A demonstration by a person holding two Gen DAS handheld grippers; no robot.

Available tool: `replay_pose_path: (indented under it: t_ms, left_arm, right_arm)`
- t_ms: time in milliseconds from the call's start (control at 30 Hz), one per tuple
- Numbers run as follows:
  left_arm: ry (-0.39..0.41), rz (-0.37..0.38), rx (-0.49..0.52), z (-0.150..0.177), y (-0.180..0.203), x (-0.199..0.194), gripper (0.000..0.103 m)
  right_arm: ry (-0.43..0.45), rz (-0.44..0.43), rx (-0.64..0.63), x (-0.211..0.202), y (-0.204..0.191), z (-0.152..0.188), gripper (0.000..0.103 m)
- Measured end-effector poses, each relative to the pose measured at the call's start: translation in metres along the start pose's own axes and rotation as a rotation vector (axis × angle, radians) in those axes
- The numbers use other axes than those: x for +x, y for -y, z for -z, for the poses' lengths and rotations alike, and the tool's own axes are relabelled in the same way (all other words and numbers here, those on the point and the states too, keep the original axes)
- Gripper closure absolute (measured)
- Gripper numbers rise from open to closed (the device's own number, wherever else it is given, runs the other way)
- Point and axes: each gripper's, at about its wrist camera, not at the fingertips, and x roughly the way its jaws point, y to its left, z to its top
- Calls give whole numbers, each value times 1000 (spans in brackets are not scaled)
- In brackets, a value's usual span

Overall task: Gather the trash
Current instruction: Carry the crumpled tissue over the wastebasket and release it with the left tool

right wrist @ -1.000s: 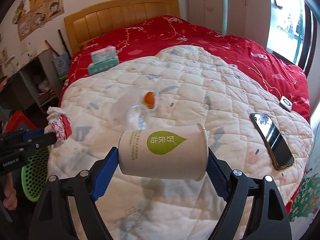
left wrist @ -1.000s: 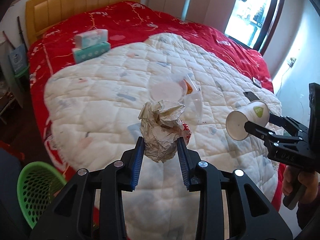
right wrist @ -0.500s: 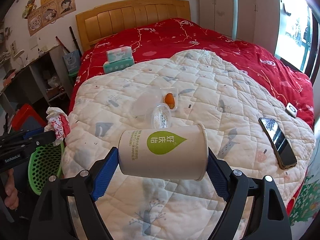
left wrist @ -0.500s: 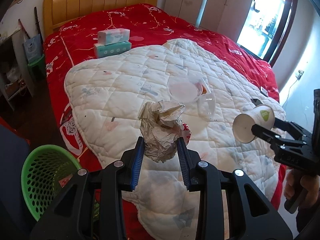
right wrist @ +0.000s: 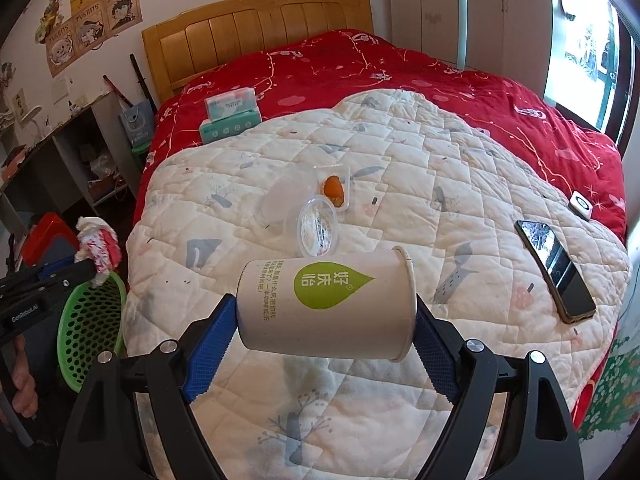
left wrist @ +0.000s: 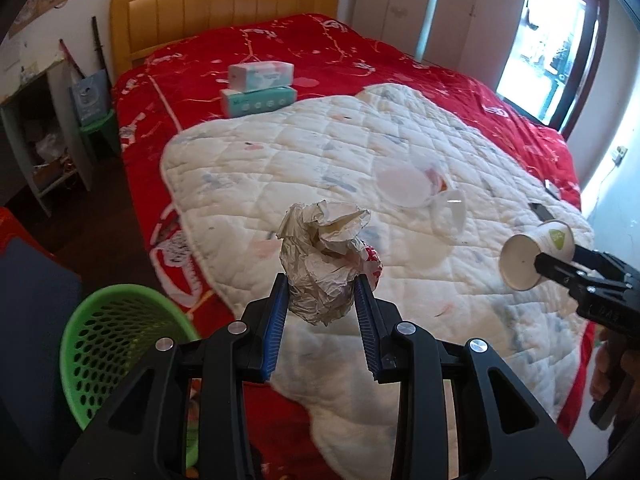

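- The left gripper [left wrist: 320, 300] clamps a crumpled paper wad [left wrist: 322, 264] between its narrow-set blue pads; the wad hangs over the bed's edge, near the green basket [left wrist: 116, 344] on the floor
- The right gripper [right wrist: 324, 320] grips a paper cup [right wrist: 324, 304] lying sideways, end to end, jaws wide around it; it is above the white quilt [right wrist: 400, 160]
- Clear plastic containers [right wrist: 308, 208] lie mid-quilt; a phone [right wrist: 554, 270] rests near the quilt's right edge; two tissue packs [right wrist: 230, 114] sit stacked on the red bedspread [right wrist: 400, 68]

The paper cup [right wrist: 326, 304] bears "好庆怡" on a green leaf; the left tongs [right wrist: 96, 276] body reads "GenRobot.AI".
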Motion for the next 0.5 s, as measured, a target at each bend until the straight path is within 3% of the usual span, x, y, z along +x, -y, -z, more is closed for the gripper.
replay_pose_path:
  t_ms: [500]
  left_arm:
    - [-40,-112,-76,23,-73,-7,70]
  right_arm:
    - [-14,-54,-35,16,-34,-3,22]
